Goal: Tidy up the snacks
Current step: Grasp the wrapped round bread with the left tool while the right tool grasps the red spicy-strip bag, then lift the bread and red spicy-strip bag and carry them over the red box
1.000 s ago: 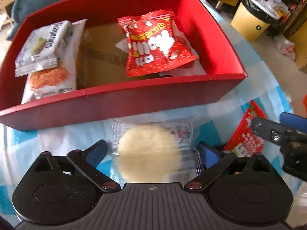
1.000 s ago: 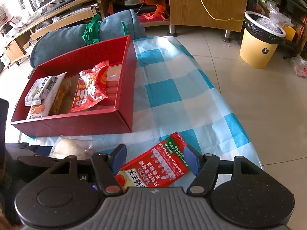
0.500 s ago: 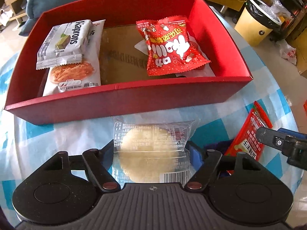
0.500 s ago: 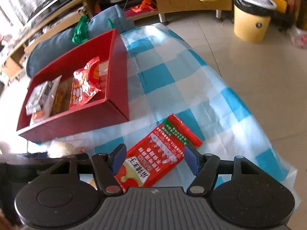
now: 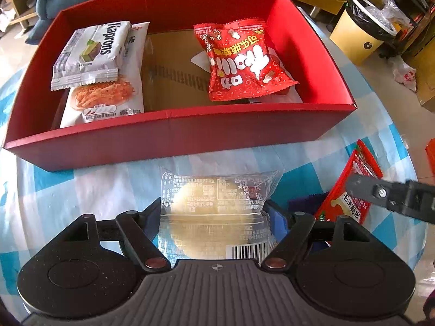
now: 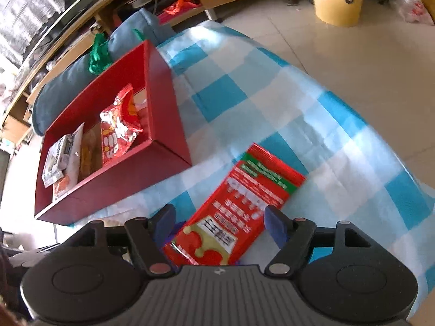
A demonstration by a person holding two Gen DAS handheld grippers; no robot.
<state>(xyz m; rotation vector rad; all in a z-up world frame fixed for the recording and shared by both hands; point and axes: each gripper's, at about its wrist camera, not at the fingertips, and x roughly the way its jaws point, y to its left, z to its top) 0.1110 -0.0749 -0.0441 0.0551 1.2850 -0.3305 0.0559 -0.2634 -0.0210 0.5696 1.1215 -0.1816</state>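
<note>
My left gripper (image 5: 214, 217) is shut on a clear packet with a round pale cake (image 5: 214, 212), held just in front of the red box (image 5: 168, 138). The box holds a grey Kaprons packet (image 5: 89, 54), a white noodle-snack packet (image 5: 106, 100) under it, and a red candy bag (image 5: 242, 62) at the right. My right gripper (image 6: 220, 225) is open, its fingers on either side of a flat red packet (image 6: 236, 212) that lies on the checked cloth. The right gripper's finger also shows in the left wrist view (image 5: 391, 195), over the red packet (image 5: 350, 187).
A blue-and-white checked cloth (image 6: 272, 100) covers the table. The table's edge drops to a tiled floor at the right. A yellow bin (image 5: 361, 35) stands on the floor. A blue cushion (image 6: 81, 81) lies behind the box.
My left gripper closed on the cake packet and rose a little. My right gripper tilted and moved in over the red packet, still open.
</note>
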